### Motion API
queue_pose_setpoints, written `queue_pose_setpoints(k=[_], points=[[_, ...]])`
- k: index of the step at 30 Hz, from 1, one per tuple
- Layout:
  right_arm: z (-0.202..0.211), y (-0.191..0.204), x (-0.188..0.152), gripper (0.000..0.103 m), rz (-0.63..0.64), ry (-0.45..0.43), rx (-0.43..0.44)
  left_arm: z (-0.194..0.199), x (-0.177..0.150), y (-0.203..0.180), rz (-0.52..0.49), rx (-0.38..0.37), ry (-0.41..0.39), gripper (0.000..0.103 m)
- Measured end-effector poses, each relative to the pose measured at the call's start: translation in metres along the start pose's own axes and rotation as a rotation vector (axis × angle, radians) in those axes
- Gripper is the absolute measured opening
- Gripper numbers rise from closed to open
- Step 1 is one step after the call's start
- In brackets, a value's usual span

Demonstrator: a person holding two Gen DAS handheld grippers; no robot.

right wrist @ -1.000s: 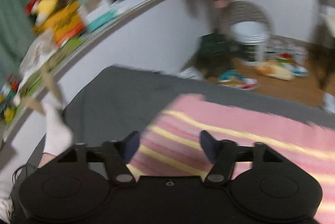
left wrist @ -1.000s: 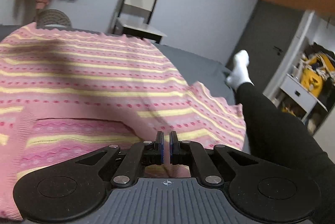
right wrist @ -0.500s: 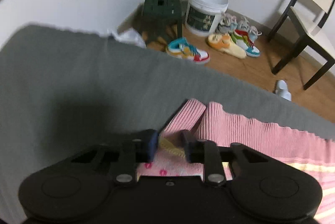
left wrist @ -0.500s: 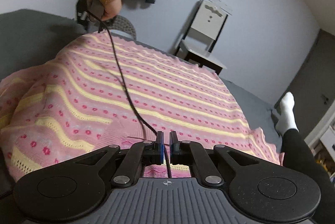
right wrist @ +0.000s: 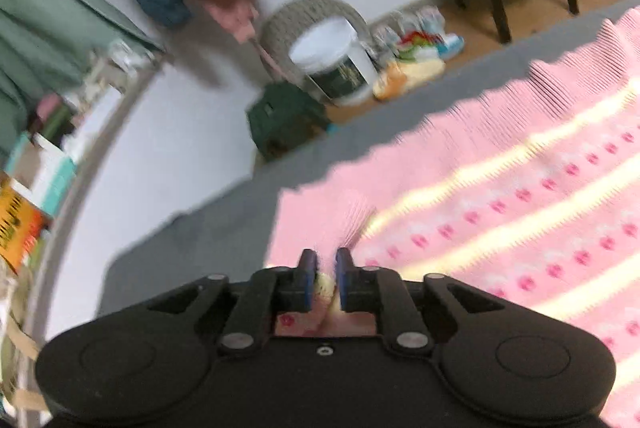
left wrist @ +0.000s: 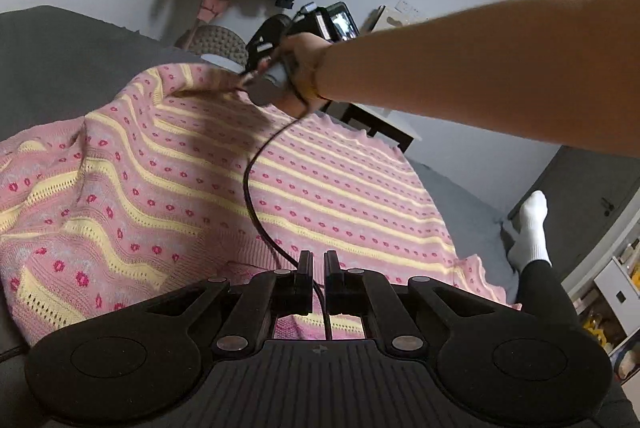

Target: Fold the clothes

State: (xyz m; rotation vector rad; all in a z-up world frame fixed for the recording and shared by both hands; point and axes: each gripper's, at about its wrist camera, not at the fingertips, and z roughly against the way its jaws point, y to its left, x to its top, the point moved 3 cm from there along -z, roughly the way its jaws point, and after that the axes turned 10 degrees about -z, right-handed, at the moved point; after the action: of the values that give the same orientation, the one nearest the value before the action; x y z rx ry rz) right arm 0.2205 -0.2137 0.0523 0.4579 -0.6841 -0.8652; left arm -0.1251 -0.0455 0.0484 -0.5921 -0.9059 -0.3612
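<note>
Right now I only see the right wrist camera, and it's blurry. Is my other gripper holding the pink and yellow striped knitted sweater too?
Observer: The left gripper is shut at the near edge of the pink and yellow striped knitted sweater; I can't tell if cloth is pinched.
Operator: Is something in the way?
Observer: Yes. A thin black cable runs from the right gripper across the sweater and between the left fingers.
Operator: Anything else nearby?
Observer: A leg in black with a white sock lies beside the sweater's right edge.
</note>
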Motion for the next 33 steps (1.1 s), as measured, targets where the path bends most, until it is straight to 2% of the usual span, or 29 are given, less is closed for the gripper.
queue_pose_setpoints(k=[2,5,8,10,12,14,15,17,18,19,22,23,26,30,33], points=[[0.003,0.009,-0.002,0.033,0.011,0.006,-0.076,-0.003,-0.001,-0.001,-0.014,0.006,0.013,0.002],[0.009,0.026,-0.009,0.038,0.003,-0.006,-0.148,-0.011,-0.003,-0.001,-0.024,0.016,0.032,0.002],[0.008,0.049,-0.011,0.042,-0.015,0.000,-0.152,-0.016,-0.005,-0.002,-0.031,0.020,0.046,0.002],[0.004,0.062,-0.011,0.049,0.006,0.002,-0.162,-0.016,-0.007,-0.002,-0.034,0.022,0.050,0.002],[-0.005,0.073,-0.011,0.058,0.062,-0.014,-0.208,-0.017,-0.008,-0.003,-0.037,0.019,0.052,0.002],[-0.011,0.081,-0.015,0.057,0.149,-0.055,-0.248,-0.017,-0.008,-0.005,-0.043,0.014,0.053,0.002],[-0.010,0.083,-0.019,0.053,0.184,-0.061,-0.220,-0.017,-0.009,-0.006,-0.047,0.013,0.053,0.002],[-0.017,0.087,-0.025,0.041,0.227,0.010,-0.072,-0.017,-0.009,-0.008,-0.050,0.010,0.053,0.002],[-0.023,0.087,-0.026,0.038,0.221,0.070,-0.020,-0.017,-0.009,-0.007,-0.048,0.008,0.054,0.002],[-0.027,0.083,-0.029,0.039,0.207,0.123,-0.009,-0.017,-0.009,-0.007,-0.044,0.006,0.056,0.002],[-0.029,0.064,-0.038,0.038,0.201,0.228,-0.084,-0.017,-0.010,-0.005,-0.036,0.001,0.062,0.002],[-0.026,0.057,-0.041,0.034,0.214,0.250,-0.111,-0.017,-0.010,-0.005,-0.034,0.000,0.062,0.002],[-0.008,0.043,-0.044,0.033,0.277,0.251,-0.143,-0.015,-0.009,-0.004,-0.029,-0.004,0.060,0.002],[0.007,0.026,-0.032,0.035,0.229,0.241,-0.191,-0.014,-0.009,-0.005,-0.028,-0.010,0.065,0.002],[0.016,0.023,-0.017,0.035,0.194,0.164,-0.205,-0.015,-0.010,-0.006,-0.031,-0.017,0.073,0.002]])
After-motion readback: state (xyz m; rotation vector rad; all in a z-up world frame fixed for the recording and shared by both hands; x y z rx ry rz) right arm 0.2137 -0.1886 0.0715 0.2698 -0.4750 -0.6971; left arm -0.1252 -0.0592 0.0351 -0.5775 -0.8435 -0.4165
